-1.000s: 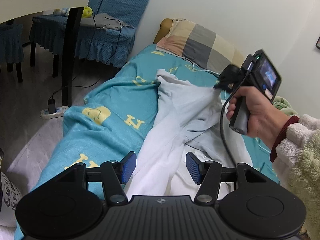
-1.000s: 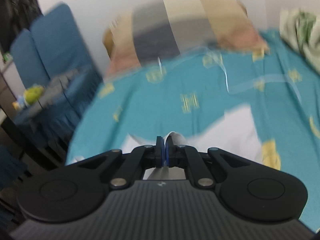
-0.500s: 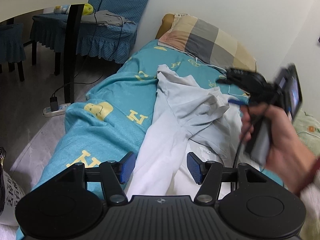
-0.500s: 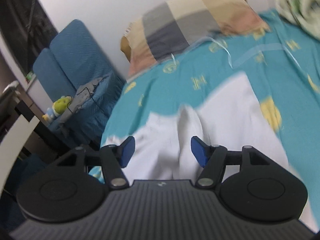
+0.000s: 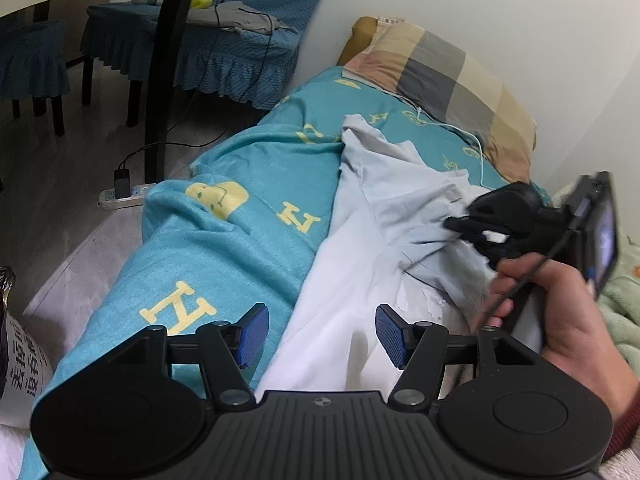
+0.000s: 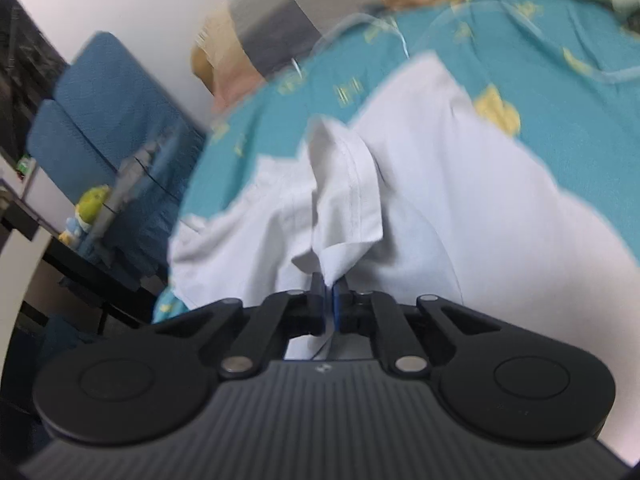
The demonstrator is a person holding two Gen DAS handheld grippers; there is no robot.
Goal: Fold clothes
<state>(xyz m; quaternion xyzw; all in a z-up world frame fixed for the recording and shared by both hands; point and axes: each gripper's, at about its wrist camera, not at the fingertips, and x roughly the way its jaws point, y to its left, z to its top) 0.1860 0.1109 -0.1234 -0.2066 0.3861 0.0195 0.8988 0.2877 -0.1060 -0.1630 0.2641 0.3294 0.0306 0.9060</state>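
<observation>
A white T-shirt [image 5: 384, 216] lies rumpled along a bed with a teal letter-print cover [image 5: 256, 184]. My left gripper [image 5: 320, 336] hovers open over the shirt's near end, blue pads [image 5: 252, 334] apart with cloth below them but not pinched. My right gripper [image 6: 329, 292] is shut on a fold of the white T-shirt [image 6: 344, 200], whose hemmed edge rises from between the pads. In the left wrist view the right gripper [image 5: 472, 228] shows at the shirt's right side, held by a hand [image 5: 560, 312].
A plaid pillow [image 5: 444, 80] lies at the bed's head against the white wall, with a thin white cable [image 5: 472, 136] below it. Blue-covered chairs [image 5: 200, 52], a dark table leg [image 5: 164, 80] and a power strip [image 5: 120, 196] are on the floor at left. A green blanket [image 5: 624, 304] is at right.
My right gripper opened, moved down onto the shirt's right side and shut on a fold of it. The left gripper stayed about where it was, still open.
</observation>
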